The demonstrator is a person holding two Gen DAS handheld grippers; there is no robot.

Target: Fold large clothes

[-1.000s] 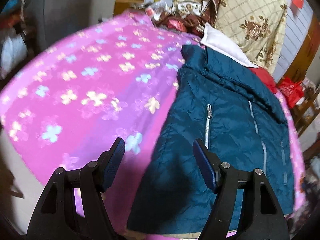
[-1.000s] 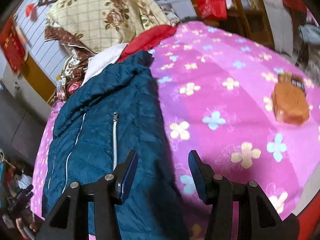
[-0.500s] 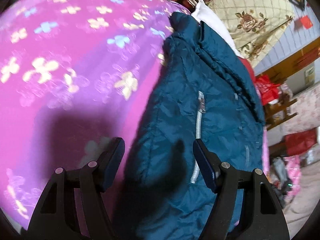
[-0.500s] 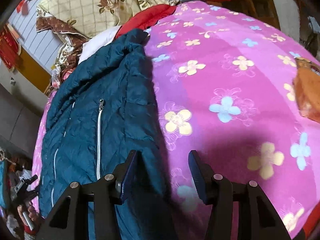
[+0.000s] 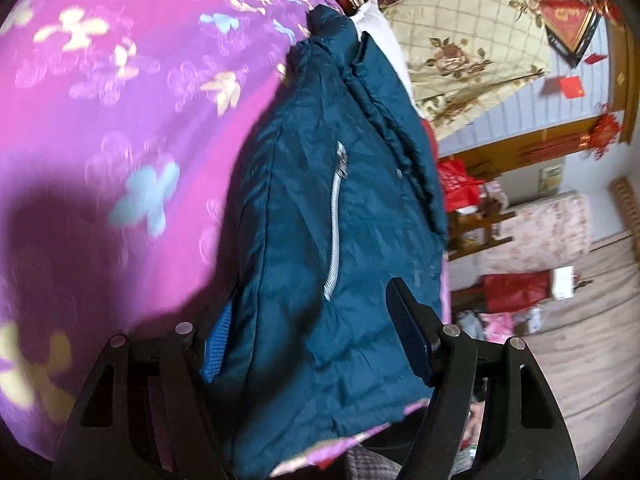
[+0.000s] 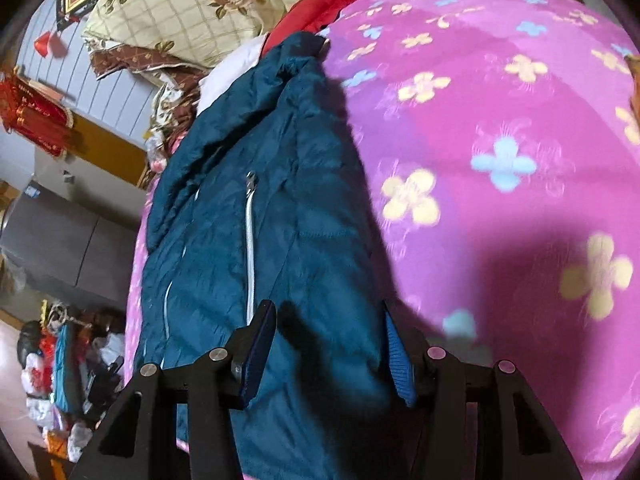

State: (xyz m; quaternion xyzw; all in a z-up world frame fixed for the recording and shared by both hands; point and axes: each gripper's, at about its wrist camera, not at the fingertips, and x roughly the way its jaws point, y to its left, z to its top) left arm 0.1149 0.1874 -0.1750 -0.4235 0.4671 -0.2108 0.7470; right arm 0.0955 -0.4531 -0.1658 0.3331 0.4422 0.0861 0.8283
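Bed: pink flower-print bedspread point(image 6: 500, 128).
Wall: pale blue-grey panelled wall point(image 5: 516, 100), red hanging ornament point(image 5: 606, 136).
Floor: beige floor point(image 5: 592, 344).
Bedding: cream rose-print quilt point(image 6: 192, 4).

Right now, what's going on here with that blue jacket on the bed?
A person with a handheld gripper in each hand is working on folding a dark teal padded jacket that lies on a pink flowered bedspread. The left gripper and the right gripper are both open, each straddling a thick folded edge of the jacket near its bottom end. Neither has closed on the fabric yet. Pillows and bedding are piled at the far end.
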